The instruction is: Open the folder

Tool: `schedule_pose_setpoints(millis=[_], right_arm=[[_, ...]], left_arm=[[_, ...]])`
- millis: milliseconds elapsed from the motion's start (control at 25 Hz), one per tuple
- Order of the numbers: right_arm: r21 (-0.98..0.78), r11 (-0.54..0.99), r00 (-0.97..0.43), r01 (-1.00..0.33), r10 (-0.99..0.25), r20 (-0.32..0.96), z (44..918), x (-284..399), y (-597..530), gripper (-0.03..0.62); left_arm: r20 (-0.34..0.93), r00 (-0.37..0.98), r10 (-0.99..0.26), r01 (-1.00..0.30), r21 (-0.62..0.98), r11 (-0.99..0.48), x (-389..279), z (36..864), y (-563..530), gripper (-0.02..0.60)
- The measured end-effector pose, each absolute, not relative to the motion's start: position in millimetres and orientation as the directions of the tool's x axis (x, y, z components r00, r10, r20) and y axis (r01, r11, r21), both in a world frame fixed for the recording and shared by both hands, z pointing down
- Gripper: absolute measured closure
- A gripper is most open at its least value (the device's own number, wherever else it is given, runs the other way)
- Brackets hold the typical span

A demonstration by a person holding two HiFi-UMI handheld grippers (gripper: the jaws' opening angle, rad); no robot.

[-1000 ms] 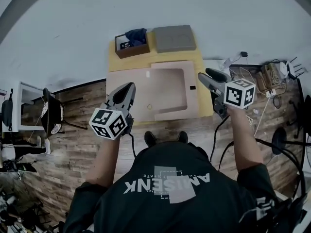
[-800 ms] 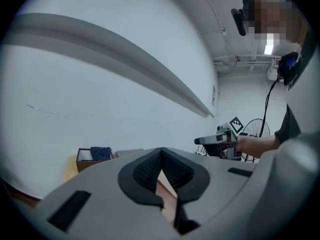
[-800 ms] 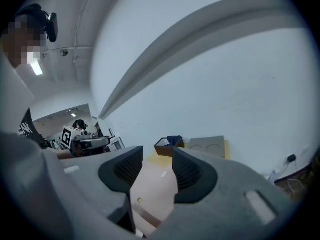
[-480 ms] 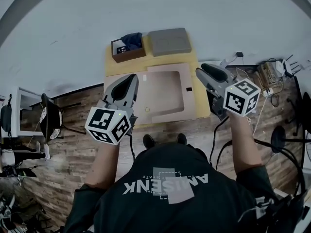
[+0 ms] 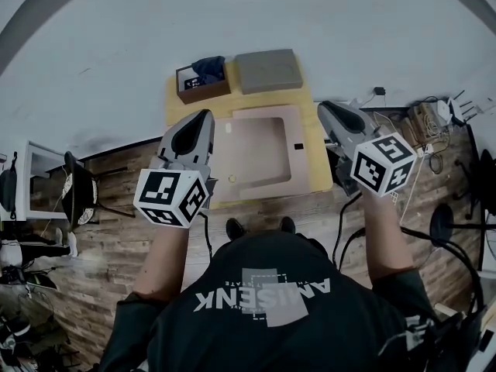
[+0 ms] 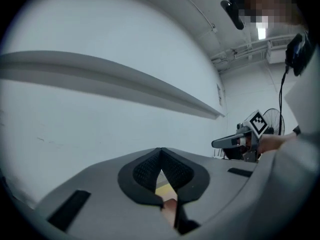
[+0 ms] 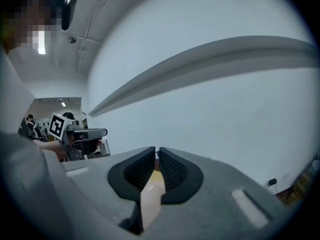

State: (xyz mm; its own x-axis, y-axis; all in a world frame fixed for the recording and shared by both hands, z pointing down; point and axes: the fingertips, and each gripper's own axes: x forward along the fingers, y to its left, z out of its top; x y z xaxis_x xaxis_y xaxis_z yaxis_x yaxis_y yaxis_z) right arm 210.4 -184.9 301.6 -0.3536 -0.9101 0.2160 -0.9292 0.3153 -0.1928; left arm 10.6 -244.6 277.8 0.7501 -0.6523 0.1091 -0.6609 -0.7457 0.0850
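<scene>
A tan folder (image 5: 263, 149) lies spread flat on the yellow table (image 5: 318, 149), and its left part is hidden behind my left gripper. Both grippers hang in the air well above the table and touch nothing. My left gripper (image 5: 198, 118) is shut, its pads meeting with nothing between them (image 6: 160, 150). My right gripper (image 5: 329, 108) is over the table's right edge. Its jaws are closing, and a narrow empty slit shows between the pads (image 7: 156, 149). Each gripper view shows mostly the pale wall, with the other gripper off to the side.
At the back of the table stand a brown box (image 5: 186, 86) with a blue cloth in it and a grey pad (image 5: 269, 70). Cables and clutter (image 5: 426, 122) lie on the wooden floor at the right. A chair (image 5: 77, 192) stands at the left.
Both grippers have risen away from the table. The right gripper's jaws have gone from wide apart to nearly together. The folder has not moved.
</scene>
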Motion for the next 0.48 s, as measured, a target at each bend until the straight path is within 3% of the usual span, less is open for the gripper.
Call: schedule_pose_setpoints(millis=[120, 480], right_arm=[[-0.163, 0.284, -0.314, -0.945, -0.927, 0.203, 293.5, 215.2, -186.2, 0.586], [-0.111, 0.259, -0.278, -0.959, -0.936, 0.216, 285.8, 212.3, -187.2, 0.588]], left_arm=[[0.107, 0.726, -0.679, -0.687, 0.074, -0.723, 3.7, 272.9, -253.7, 0.581], [0.156, 0.732, -0.663, -0.679, 0.094, -0.728, 7.2, 278.8, -256.1, 0.581]])
